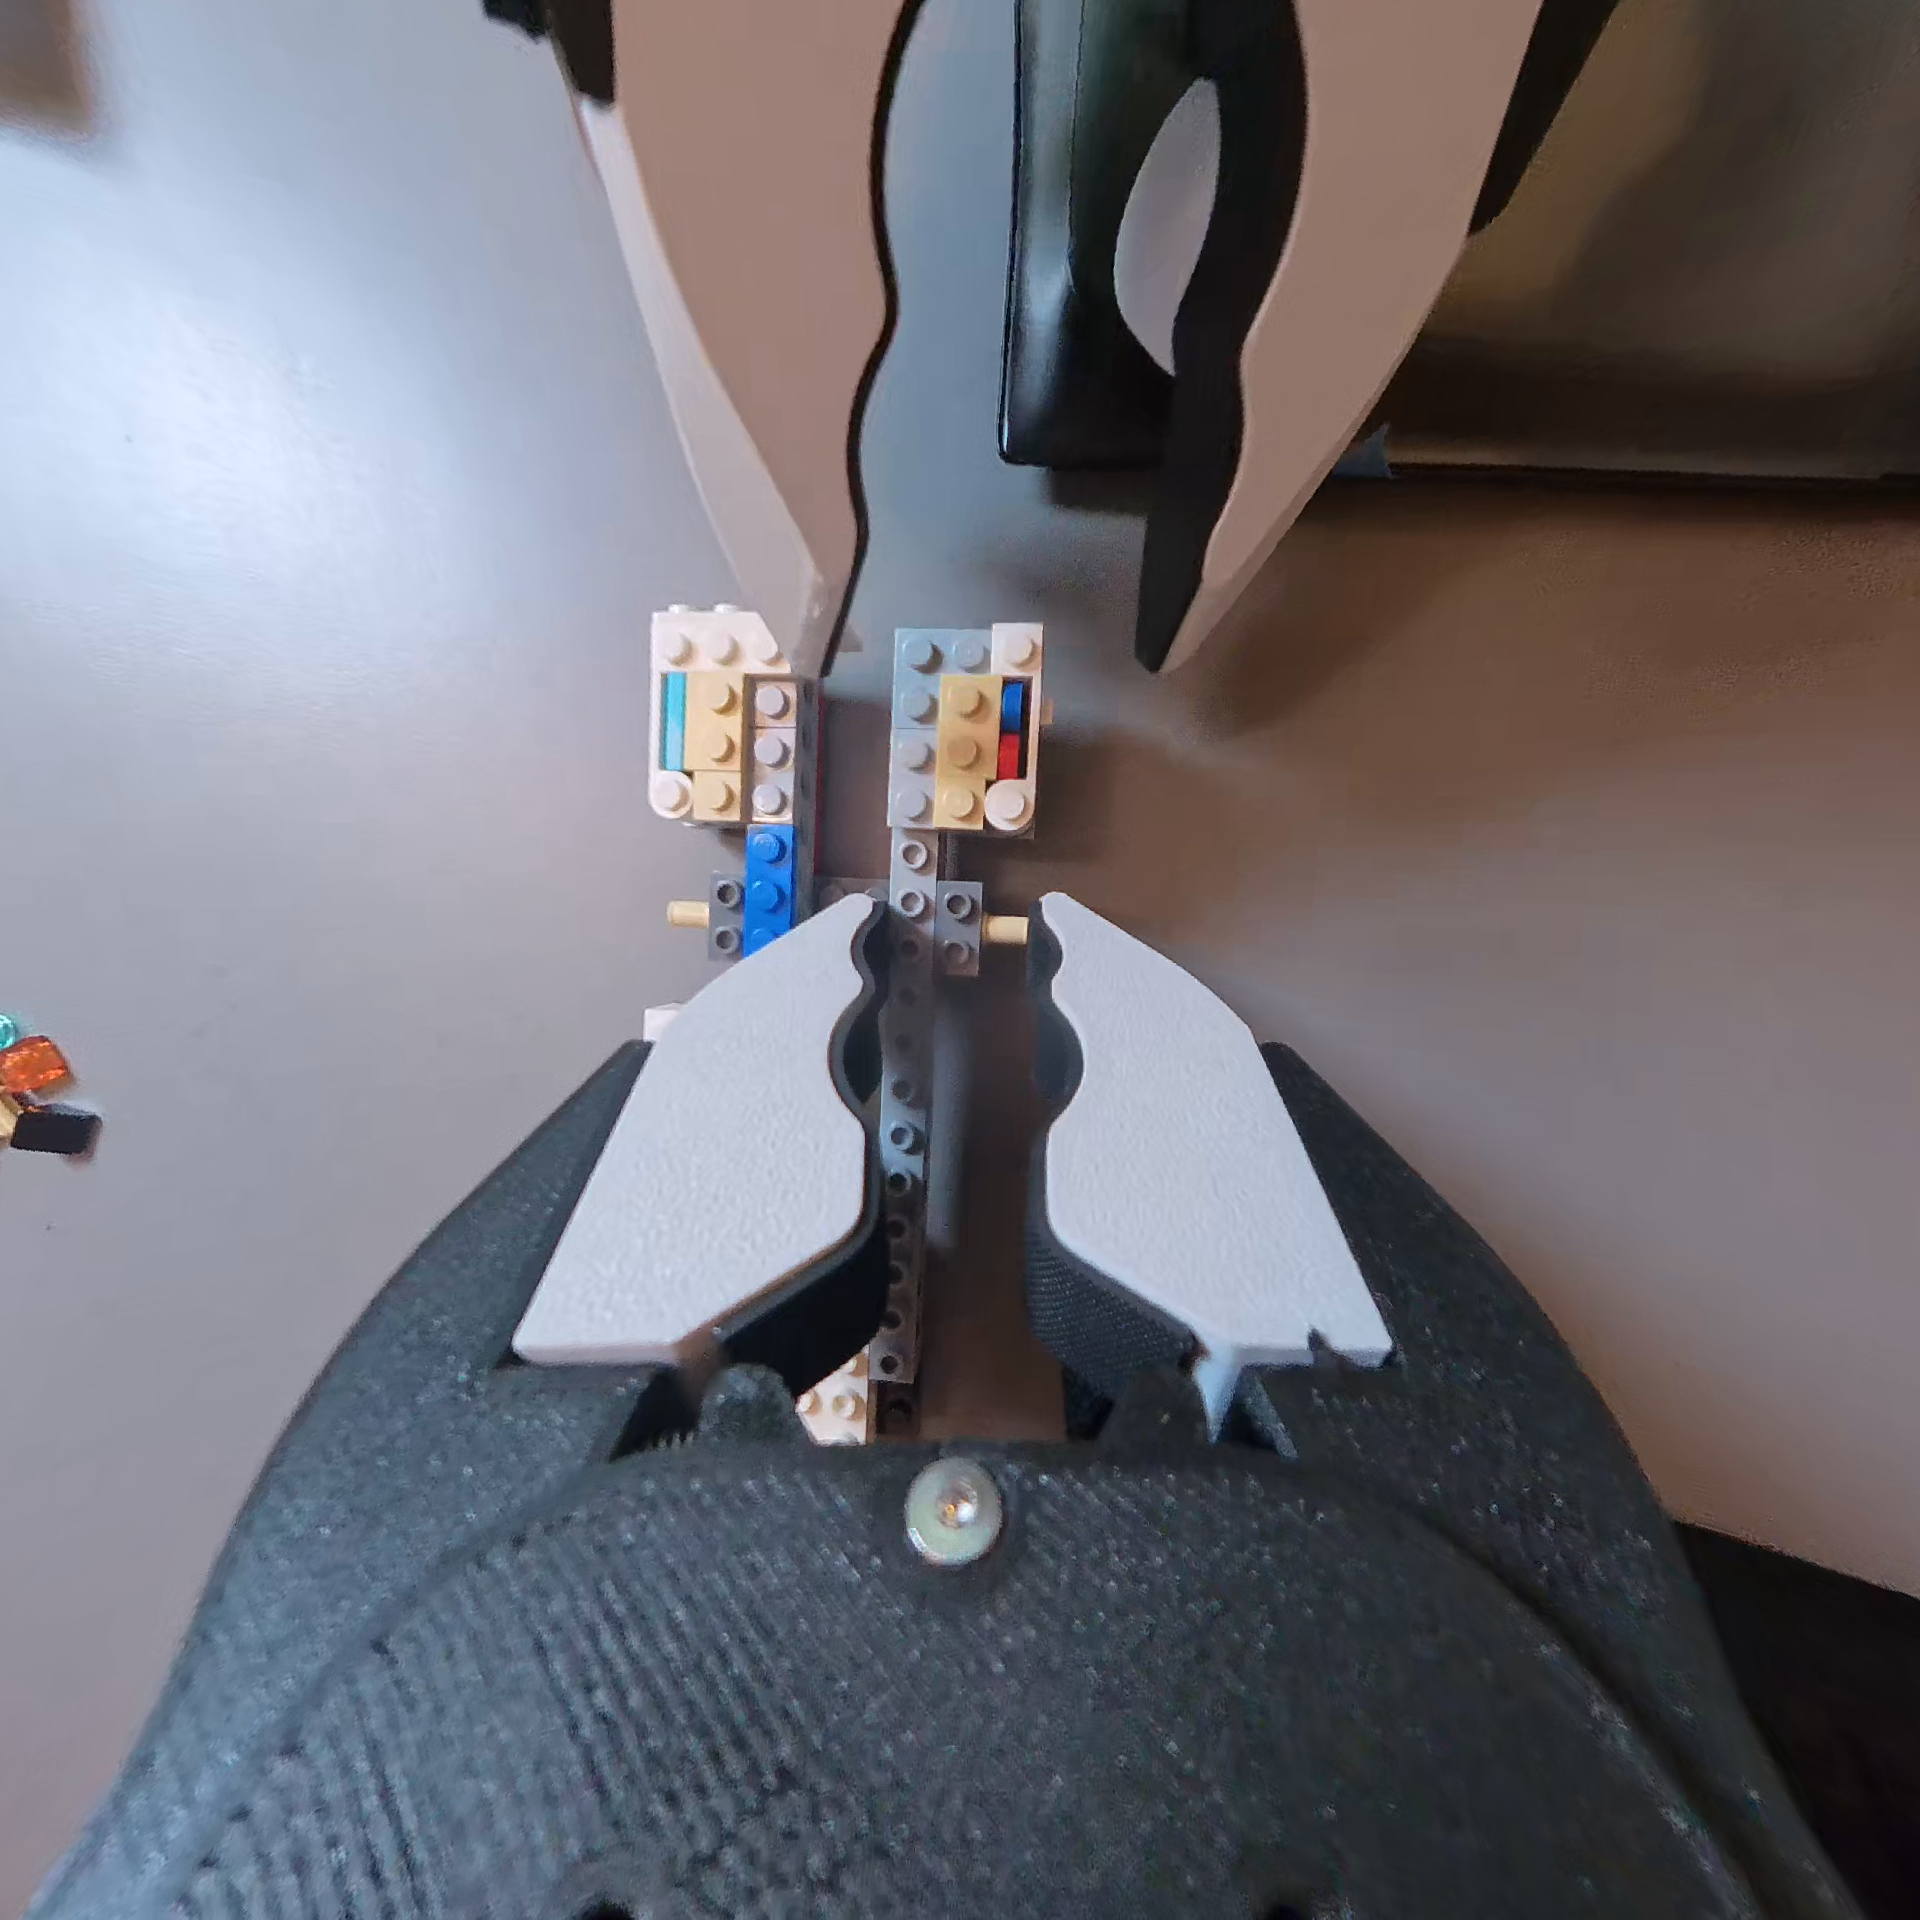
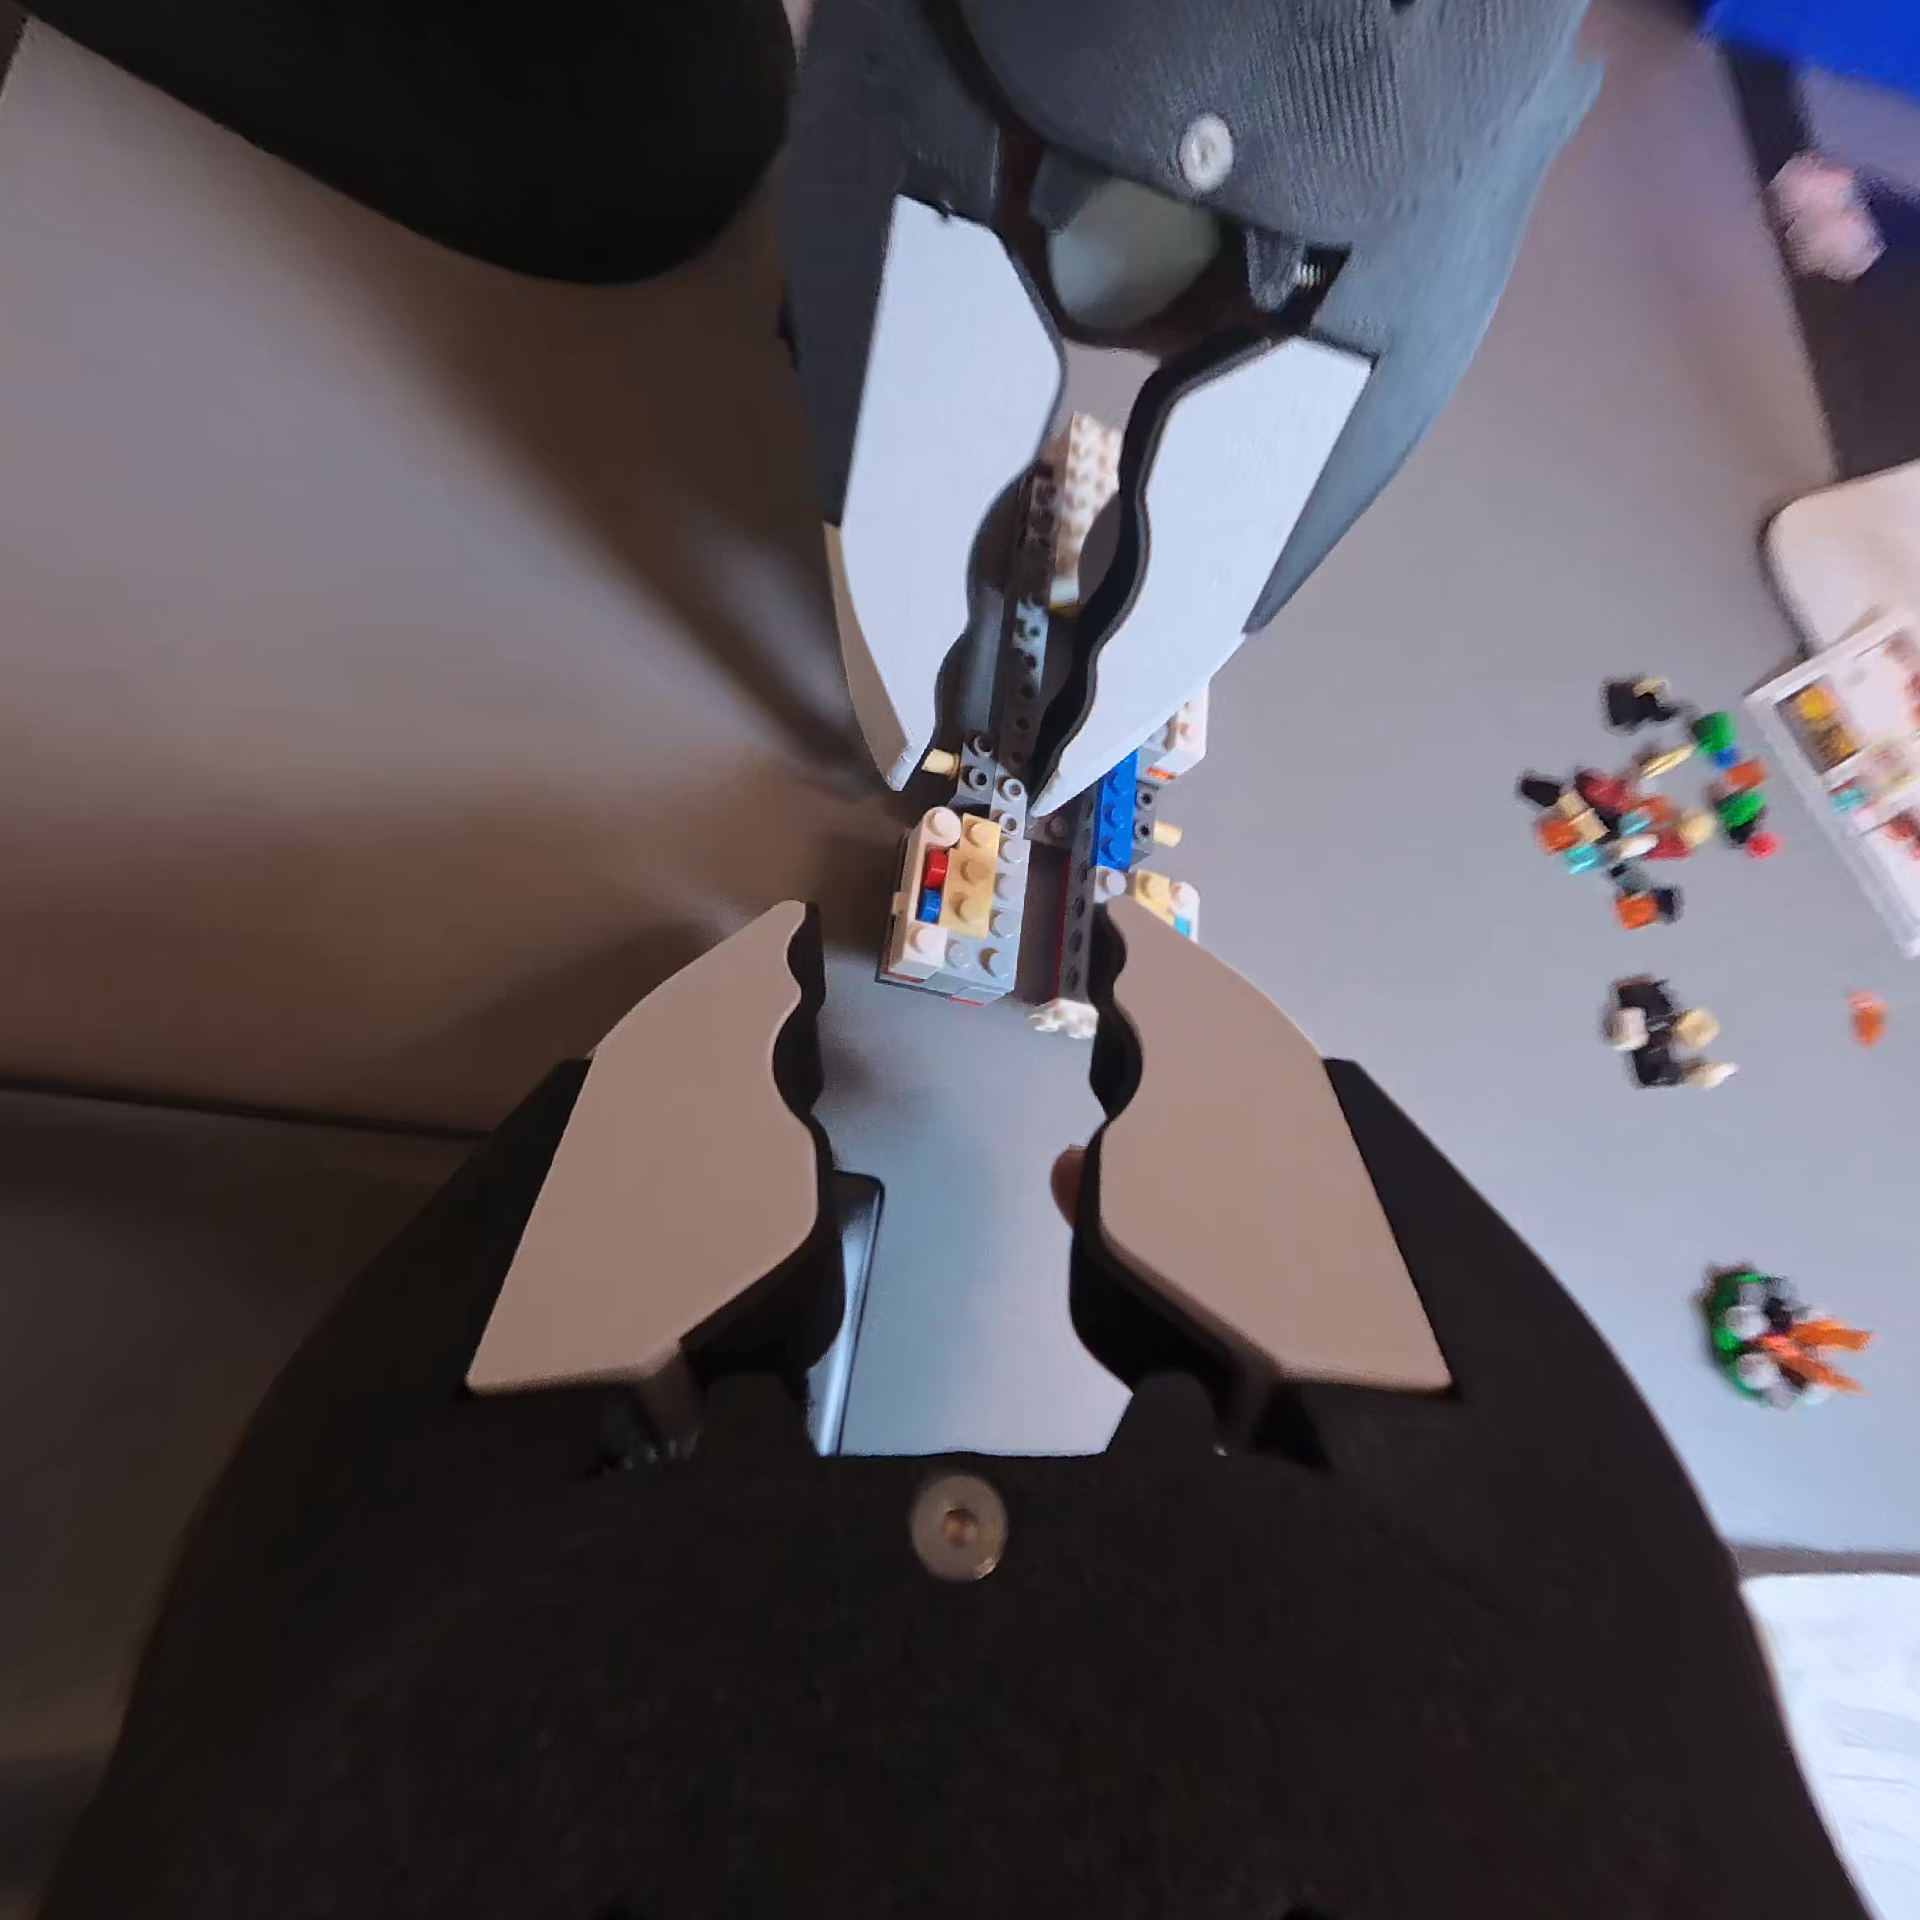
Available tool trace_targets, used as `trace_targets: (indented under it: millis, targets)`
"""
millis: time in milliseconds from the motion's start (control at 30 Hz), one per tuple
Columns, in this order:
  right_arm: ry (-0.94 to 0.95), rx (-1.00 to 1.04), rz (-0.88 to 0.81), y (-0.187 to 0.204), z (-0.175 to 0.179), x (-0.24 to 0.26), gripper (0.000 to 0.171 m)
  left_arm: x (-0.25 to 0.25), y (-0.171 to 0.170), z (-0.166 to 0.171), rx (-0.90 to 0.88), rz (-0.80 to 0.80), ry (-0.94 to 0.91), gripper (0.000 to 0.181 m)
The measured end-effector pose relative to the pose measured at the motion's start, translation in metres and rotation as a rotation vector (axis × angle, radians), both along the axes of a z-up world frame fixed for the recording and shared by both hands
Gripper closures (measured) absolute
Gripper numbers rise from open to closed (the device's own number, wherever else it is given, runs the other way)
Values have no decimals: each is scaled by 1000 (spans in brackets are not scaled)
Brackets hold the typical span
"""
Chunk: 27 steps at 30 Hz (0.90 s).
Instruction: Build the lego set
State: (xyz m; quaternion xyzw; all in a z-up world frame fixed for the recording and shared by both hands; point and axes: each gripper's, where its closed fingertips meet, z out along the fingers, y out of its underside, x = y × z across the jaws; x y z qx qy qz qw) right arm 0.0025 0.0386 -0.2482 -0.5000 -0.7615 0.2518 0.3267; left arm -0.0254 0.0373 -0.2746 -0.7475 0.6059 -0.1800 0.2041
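Note:
The lego build [image 1: 966,727] lies on the grey table [image 1: 312,623]. It has two white, tan and grey blocks, a blue brick [image 1: 771,883] and a long grey beam [image 1: 904,1091]. My left gripper [image 1: 961,914] straddles the beam with its jaws partly open. Its left pad touches the beam and a gap shows on the right side. My right gripper [image 2: 956,914] is open and empty, just short of the build's block end [image 2: 966,904]. It faces the left gripper [image 2: 971,790] and also shows in the left wrist view [image 1: 987,613].
Loose small pieces [image 2: 1652,821] lie to the right of the build, with a dark cluster [image 2: 1662,1029] and a green and orange cluster [image 2: 1766,1340]. An instruction booklet [image 2: 1849,727] lies at the right edge. A black object [image 1: 1060,312] stands behind the build. A few pieces [image 1: 42,1081] lie left. My hands' fingertips stand some 4 cm from each other.

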Motion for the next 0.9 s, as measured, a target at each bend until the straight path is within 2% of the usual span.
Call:
trace_targets:
  millis: [33,333,600,767,900]
  targets:
    - [44,49,18,-1,4,0,120,0,0,1,-7,-2,-4,156]
    - [274,432,100,-6,16,-3,121,-9,-7,21,-161,-100,-80,156]
    - [324,530,205,-14,21,-19,129,-20,-17,33,-314,-203,-94,156]
    - [344,539,193,-13,17,-26,133,-18,-20,41,-369,-237,-144,156]
    - [401,547,162,-10,25,-28,149,-16,-21,44,-399,-257,-178,156]
